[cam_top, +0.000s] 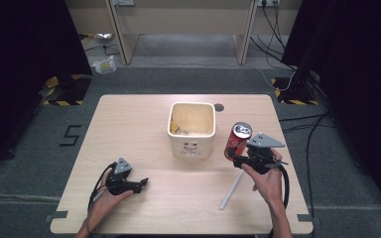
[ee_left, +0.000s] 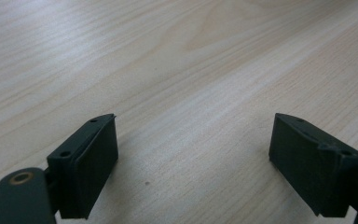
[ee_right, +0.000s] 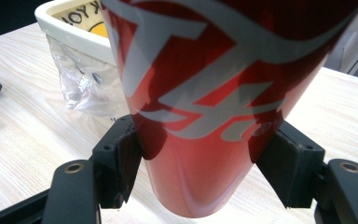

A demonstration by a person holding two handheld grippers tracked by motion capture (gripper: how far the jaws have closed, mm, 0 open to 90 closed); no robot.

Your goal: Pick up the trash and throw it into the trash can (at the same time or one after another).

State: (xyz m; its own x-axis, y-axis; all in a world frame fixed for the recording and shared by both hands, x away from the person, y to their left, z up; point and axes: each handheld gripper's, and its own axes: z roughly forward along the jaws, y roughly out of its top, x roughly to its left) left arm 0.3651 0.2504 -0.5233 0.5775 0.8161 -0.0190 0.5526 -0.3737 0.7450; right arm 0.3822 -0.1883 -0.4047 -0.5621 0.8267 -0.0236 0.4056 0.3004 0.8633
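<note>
the right tool gripped a red aluminium drink can just right of the cream square ceramic pot; the left tool lay open on the pale wooden desk.

Light wood-grain tabletop, with a small round hole near its far edge and a thin white rod lying at its near right; grey carpet floor, bearing a crumpled plastic bag at far left, a dark "5" mark, yellow-black striped tape and black cables at right; black curtains on both sides.
</note>
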